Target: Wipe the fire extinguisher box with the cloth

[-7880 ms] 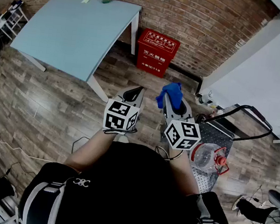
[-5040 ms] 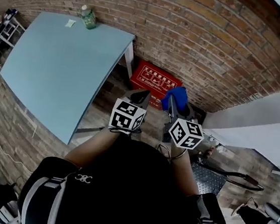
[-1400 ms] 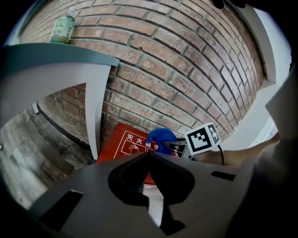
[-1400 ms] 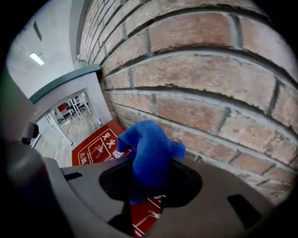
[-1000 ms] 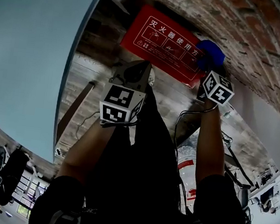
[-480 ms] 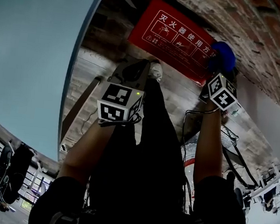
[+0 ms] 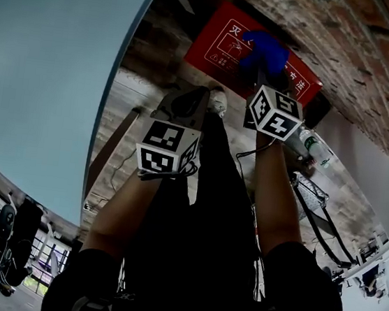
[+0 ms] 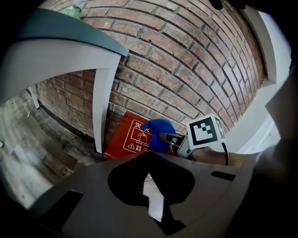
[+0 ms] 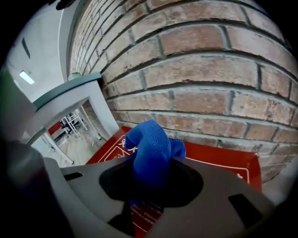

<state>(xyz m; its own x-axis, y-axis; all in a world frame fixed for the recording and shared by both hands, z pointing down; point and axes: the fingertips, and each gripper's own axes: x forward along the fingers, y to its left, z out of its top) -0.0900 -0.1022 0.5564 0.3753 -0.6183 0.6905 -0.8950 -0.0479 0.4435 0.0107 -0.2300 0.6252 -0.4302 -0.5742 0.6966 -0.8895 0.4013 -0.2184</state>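
The red fire extinguisher box (image 7: pixel 219 38) stands on the floor against the brick wall, white print on its lid. My right gripper (image 7: pixel 263 69) is shut on a bunched blue cloth (image 7: pixel 264 48) and holds it over the middle of the lid. In the right gripper view the blue cloth (image 9: pixel 151 146) sticks up out of the right gripper (image 9: pixel 151 174), with the red box (image 9: pixel 214 160) just beyond. My left gripper (image 7: pixel 193 96) hangs back over the wooden floor, shut and empty. From the left gripper (image 8: pixel 149 158) view I see the red box (image 8: pixel 125 142) and the cloth (image 8: pixel 157 134).
A light blue table (image 7: pixel 51 63) fills the left, and its white leg (image 8: pixel 102 107) stands just left of the box. The brick wall (image 9: pixel 209 69) runs right behind the box. A plastic bottle (image 7: pixel 315 147) lies to the right near a white wall.
My right gripper has carried the blue cloth leftward, from the box's right end to the middle of the lid. The left gripper has stayed in place.
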